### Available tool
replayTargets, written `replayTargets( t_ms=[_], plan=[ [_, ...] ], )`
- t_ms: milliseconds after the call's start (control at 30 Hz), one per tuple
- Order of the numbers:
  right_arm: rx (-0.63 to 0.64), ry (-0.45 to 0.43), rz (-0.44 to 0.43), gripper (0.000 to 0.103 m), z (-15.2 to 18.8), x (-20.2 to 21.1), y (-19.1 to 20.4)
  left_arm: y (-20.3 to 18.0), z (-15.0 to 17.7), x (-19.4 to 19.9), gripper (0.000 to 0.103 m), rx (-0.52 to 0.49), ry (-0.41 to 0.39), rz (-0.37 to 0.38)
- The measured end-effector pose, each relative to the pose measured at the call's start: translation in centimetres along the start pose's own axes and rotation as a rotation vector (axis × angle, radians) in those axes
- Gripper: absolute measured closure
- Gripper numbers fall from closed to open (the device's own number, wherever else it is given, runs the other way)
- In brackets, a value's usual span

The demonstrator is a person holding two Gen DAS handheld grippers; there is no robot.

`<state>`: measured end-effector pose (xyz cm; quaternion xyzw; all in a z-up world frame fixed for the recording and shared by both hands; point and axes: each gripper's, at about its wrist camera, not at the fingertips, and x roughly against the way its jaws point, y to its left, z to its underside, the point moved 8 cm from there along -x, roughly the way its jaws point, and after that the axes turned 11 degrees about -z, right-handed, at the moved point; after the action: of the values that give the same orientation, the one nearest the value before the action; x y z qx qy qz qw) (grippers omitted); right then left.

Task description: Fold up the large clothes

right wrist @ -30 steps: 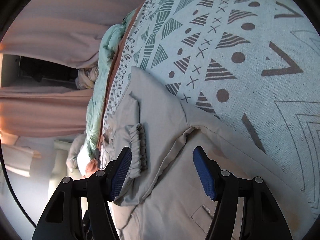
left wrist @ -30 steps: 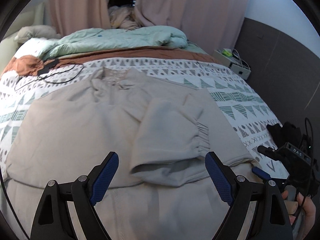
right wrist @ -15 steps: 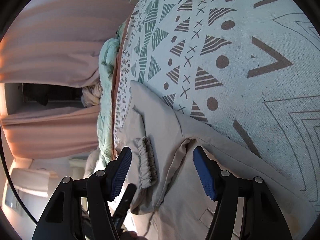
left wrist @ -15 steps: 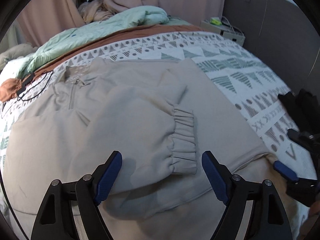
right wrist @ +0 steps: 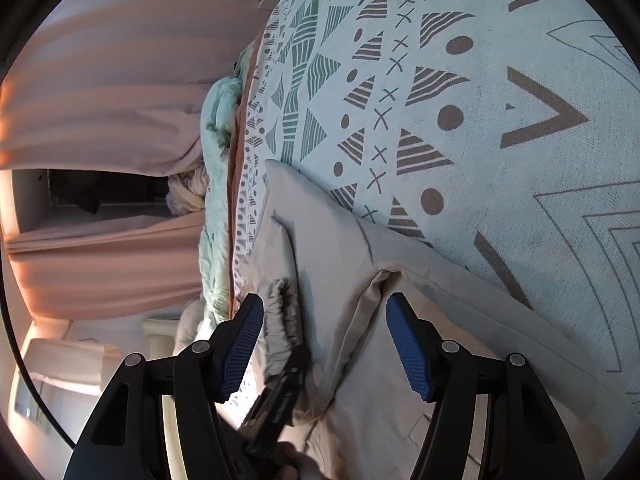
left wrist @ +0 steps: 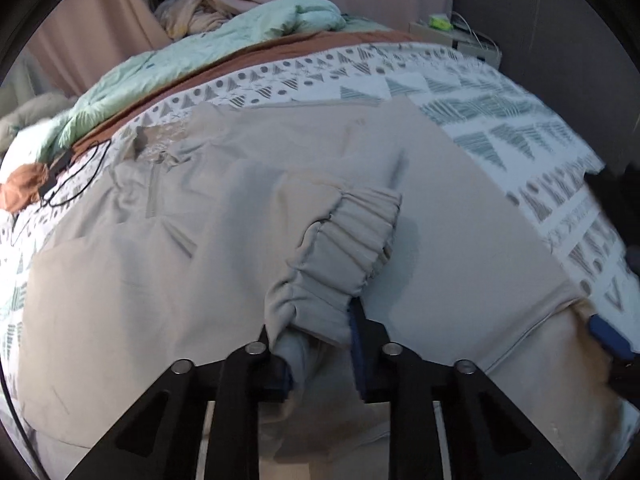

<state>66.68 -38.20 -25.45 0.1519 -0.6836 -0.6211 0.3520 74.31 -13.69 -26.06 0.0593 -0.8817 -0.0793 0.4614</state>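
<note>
A large beige jacket [left wrist: 160,280] lies spread on the patterned bedspread [left wrist: 500,100], with one sleeve folded across its body. My left gripper [left wrist: 318,360] points down at the sleeve end. Its jaws are closing, and the fabric just behind the ribbed cuff [left wrist: 352,232] is bunched between the pads. The right wrist view shows the same cuff [right wrist: 280,320] beside the left gripper's dark body [right wrist: 280,396]. My right gripper [right wrist: 326,346] stands open low over the jacket's side [right wrist: 440,320], a fold edge lying loose between its fingers. Its blue fingertip [left wrist: 608,336] shows at the jacket's right edge.
A mint duvet [left wrist: 200,60] and a brown blanket are heaped at the far end of the bed. A black cable [left wrist: 72,176] lies at the far left, near the jacket collar. A small stand with boxes [left wrist: 460,36] sits by the dark wall. Pink curtains [right wrist: 100,80] hang behind.
My left gripper came down and forward onto the folded sleeve, and its wide jaws closed around the fabric by the cuff, which now bunches up. The right gripper barely moved.
</note>
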Motion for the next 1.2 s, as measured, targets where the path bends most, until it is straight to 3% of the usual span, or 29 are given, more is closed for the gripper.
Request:
replayTargets(
  t_ms=[300,533,633,700,800,967,1100,1200],
  plan=[
    [0.026,0.042,0.013,0.038,1.1,-2.2,0.3,9.7,-1.6,6.5,0.085,0.197,-0.112,0.043],
    [0.006,0.049,0.073,0.039,1.3,-3.5,-1.5,16.9,0.4,7.7,0.084,0.356,-0.100,0.012],
    [0.011,0.051,0.079,0.039,1.4,-3.7,-1.5,19.3,2.1,6.8,0.073,0.450,-0.059,0.033],
    [0.018,0.051,0.082,0.039,1.4,-3.7,-1.5,20.7,3.3,6.1,0.046,0.507,-0.040,0.058],
    [0.025,0.057,0.084,0.039,1.6,-3.7,-1.4,22.6,5.1,5.6,0.022,0.588,-0.061,0.068],
    [0.048,0.070,0.095,0.039,2.0,-4.2,-0.9,24.6,8.3,4.8,0.021,0.688,-0.065,0.110],
    [0.075,0.076,0.107,0.039,2.2,-4.3,-0.7,25.4,10.6,3.1,0.021,0.682,0.051,0.068],
    [0.092,0.068,0.119,0.039,2.4,-4.1,-0.6,25.8,11.6,2.5,0.023,0.696,0.066,0.083]
  ],
)
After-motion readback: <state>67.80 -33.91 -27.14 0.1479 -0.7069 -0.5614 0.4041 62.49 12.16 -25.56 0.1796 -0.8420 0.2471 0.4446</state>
